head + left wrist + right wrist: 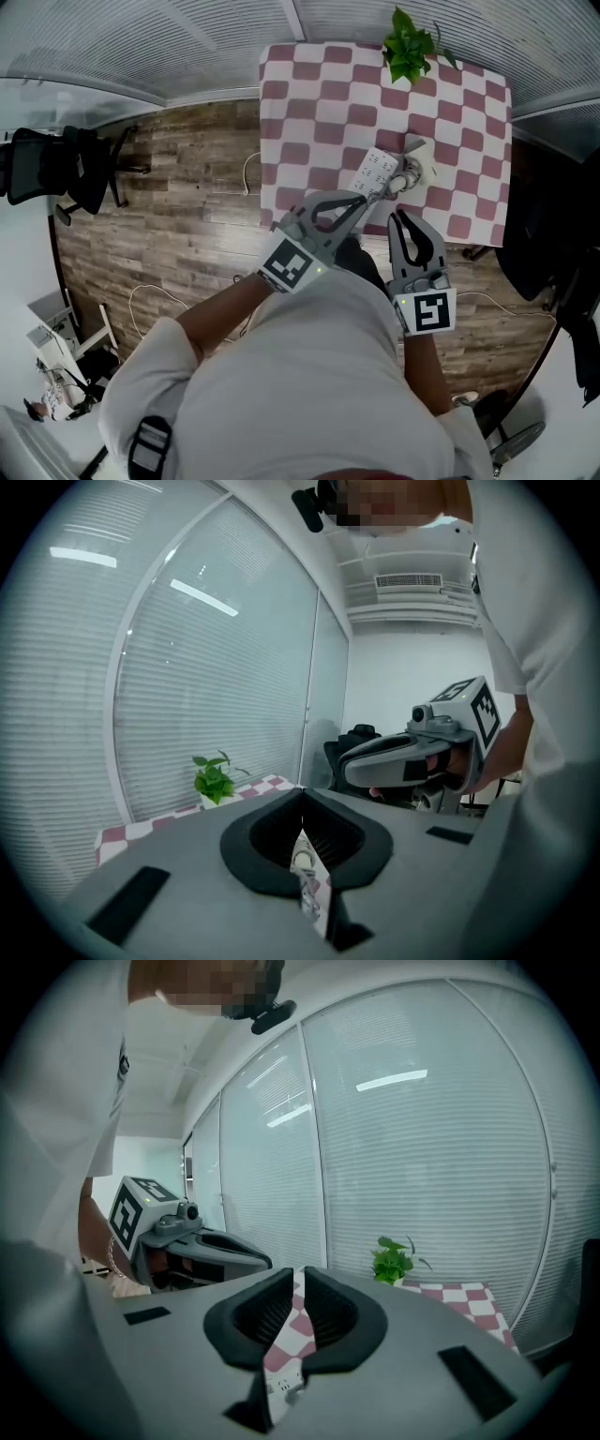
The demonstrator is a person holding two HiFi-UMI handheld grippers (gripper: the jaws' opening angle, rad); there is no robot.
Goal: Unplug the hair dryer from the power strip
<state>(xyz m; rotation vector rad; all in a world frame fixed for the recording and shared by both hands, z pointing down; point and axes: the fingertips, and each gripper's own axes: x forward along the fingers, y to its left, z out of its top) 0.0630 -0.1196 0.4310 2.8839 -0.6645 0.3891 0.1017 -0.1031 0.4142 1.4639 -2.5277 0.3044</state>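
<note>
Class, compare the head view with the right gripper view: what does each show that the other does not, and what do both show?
Only the head view: the wooden floor and the black chair at its left side.
Only the right gripper view: the ribbed inner faces of the right claw, whose jaws stand together, and the small camera on the left claw.
Both: the plant, the checked cloth and the two claws.

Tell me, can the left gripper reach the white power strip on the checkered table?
Probably yes. The left gripper hangs right by the near end of the power strip on the table, and nothing stands between them. Its jaws are shut, so they'd need to open first to grab.
</note>
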